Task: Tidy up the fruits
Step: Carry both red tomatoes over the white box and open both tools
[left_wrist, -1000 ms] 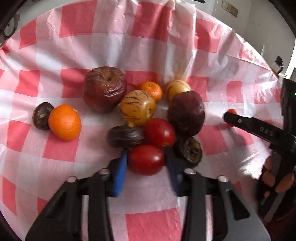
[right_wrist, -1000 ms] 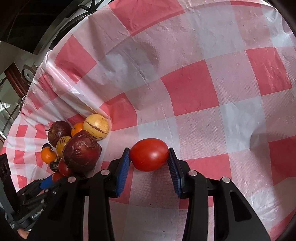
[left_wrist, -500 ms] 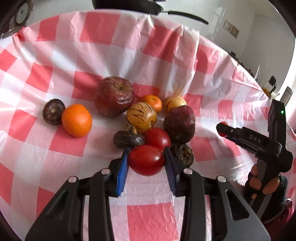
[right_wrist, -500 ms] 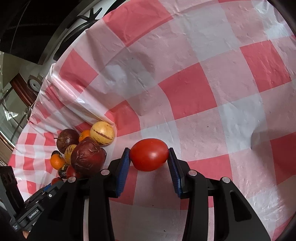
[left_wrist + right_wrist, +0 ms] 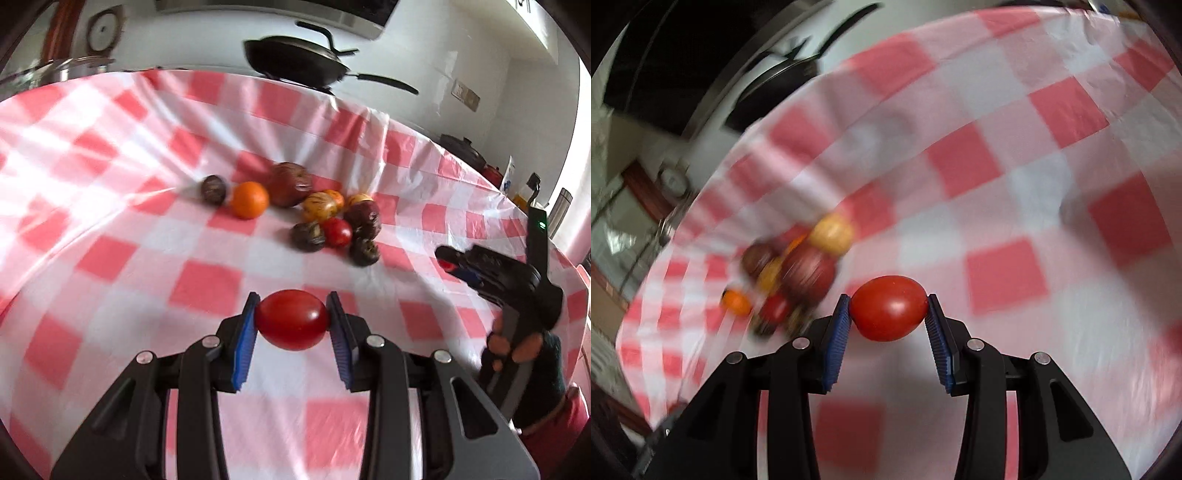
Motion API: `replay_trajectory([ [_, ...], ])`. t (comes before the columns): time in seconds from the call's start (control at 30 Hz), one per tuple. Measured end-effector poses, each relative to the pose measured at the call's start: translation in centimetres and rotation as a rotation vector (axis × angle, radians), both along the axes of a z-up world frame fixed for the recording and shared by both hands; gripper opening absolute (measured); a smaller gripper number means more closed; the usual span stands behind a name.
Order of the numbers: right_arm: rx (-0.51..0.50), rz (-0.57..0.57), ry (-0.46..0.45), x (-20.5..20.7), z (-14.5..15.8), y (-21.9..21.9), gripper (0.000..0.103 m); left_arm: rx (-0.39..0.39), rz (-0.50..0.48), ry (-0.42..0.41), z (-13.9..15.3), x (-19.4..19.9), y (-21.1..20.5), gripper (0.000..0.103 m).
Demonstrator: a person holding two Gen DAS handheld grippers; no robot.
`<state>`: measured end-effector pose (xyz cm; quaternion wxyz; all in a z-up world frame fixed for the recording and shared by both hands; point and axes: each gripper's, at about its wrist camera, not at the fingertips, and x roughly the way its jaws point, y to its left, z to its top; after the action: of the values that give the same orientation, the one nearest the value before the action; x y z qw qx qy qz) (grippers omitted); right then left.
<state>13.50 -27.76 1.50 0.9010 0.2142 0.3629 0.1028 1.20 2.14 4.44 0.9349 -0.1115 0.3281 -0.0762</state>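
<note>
Fingers [image 5: 248,334] of the left gripper [image 5: 291,325] clamp one red tomato [image 5: 292,319] between blue pads, clear of the table [image 5: 110,258]. Right gripper [image 5: 888,325] fingers [image 5: 837,332] likewise clamp a second tomato [image 5: 888,308].

Surface: red-and-white checked cloth [image 5: 199,284], wrinkled at the far edge. Room: one black frying pan [image 5: 299,61] beyond the table and a white wall; a gloved hand [image 5: 524,354] carries the right gripper, to the right of the left fingers.

Fruit pile [image 5: 325,218], ahead of the left fingers and well apart from them:
- one tomato [image 5: 338,232]
- two oranges
- two striped yellow fruits
- two wrinkled dark red fruits
- three small dark fruits
</note>
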Motion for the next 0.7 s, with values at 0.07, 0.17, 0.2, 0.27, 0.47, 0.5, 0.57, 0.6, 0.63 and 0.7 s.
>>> replay_trajectory([
  [0.07, -0.011, 0.046, -0.01, -2.6, 0.7, 2.0, 0.041, -0.013, 0.016, -0.01, 0.1, -1.8, 1.2, 0.037],
  [0.17, -0.071, 0.103, -0.018, -6.6, 1.6, 5.2, 0.041, -0.017, 0.045, -0.021, 0.0, -5.1, 3.2, 0.037],
  [0.2, -0.076, 0.125, -0.019, -8.0, 1.7, 6.2, 0.041, -0.017, 0.05, -0.019, -0.2, -5.9, 3.8, 0.037],
  [0.27, -0.074, 0.161, -0.012, -10.2, 1.7, 8.0, 0.041, -0.026, 0.069, -0.008, -0.5, -8.1, 5.5, 0.037],
  [0.47, -0.09, 0.312, 0.002, -16.2, 1.2, 13.9, 0.041, 0.007, 0.131, -0.037, 0.1, -13.7, 10.4, 0.037],
  [0.5, -0.1, 0.341, -0.001, -17.1, 1.1, 15.1, 0.041, 0.007, 0.143, -0.04, 0.2, -14.6, 11.2, 0.037],
  [0.57, -0.114, 0.39, -0.004, -18.5, 1.2, 16.9, 0.041, 0.01, 0.165, -0.041, 0.2, -15.9, 12.6, 0.037],
  [0.6, -0.119, 0.415, -0.008, -19.2, 1.2, 17.8, 0.041, 0.009, 0.178, -0.039, 0.1, -16.5, 13.3, 0.037],
  [0.63, -0.124, 0.445, -0.014, -20.1, 1.4, 18.9, 0.041, 0.005, 0.194, -0.036, -0.1, -17.5, 14.3, 0.037],
  [0.7, -0.138, 0.486, -0.021, -21.3, 1.6, 20.2, 0.041, 0.004, 0.216, -0.032, -0.3, -18.8, 15.6, 0.037],
])
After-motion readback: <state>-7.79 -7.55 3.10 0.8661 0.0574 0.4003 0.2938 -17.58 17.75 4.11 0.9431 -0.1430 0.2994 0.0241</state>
